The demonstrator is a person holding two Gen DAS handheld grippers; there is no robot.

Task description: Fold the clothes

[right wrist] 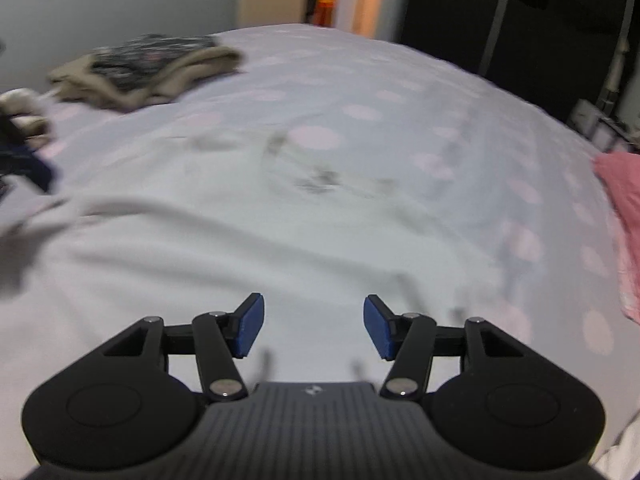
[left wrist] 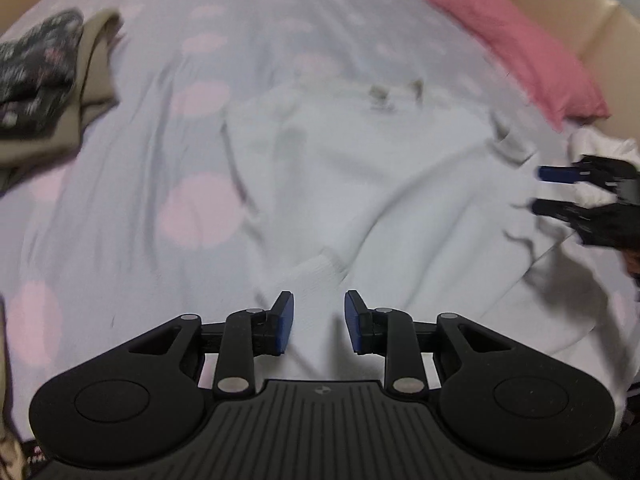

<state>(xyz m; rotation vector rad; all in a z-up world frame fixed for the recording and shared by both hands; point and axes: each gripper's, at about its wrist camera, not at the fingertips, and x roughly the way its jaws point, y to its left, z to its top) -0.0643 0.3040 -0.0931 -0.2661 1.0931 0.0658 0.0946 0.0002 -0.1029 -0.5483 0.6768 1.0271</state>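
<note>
Left wrist view, item one: we are holding the left hand-held gripper (left wrist: 319,322) low over a white garment (left wrist: 360,168), its blue pads (left wrist: 285,322) standing apart with nothing between them. A ribbed cuff (left wrist: 310,276) of the garment is lying just beyond the fingertips, not touching them.

Item two: the white garment is lying spread and rumpled across the middle of the bed (left wrist: 168,80), on a pale sheet with pink dots. Near its far edge a small grey mark is showing, too blurred for us to read.

Item three: we are holding the right hand-held gripper (left wrist: 538,190) at the right edge of the same view, over the garment's right side. Its two fingers are standing apart; whether any cloth is lying between them we cannot tell from here.

Item four: a pile of clothes (left wrist: 44,80), dark patterned cloth on beige, is sitting at the bed's left side, well apart from the garment. A pink pillow (left wrist: 532,44) is lying at the right, against a cream headboard (left wrist: 580,12).

Right wrist view, item five: the right hand-held gripper (right wrist: 314,326) is showing wide-open fingers with blue pads (right wrist: 250,326), empty, above the white garment (right wrist: 248,248). The pile of clothes (right wrist: 148,68) is lying far left, the pink pillow (right wrist: 622,216) at the right edge. Both views are blurring.
</note>
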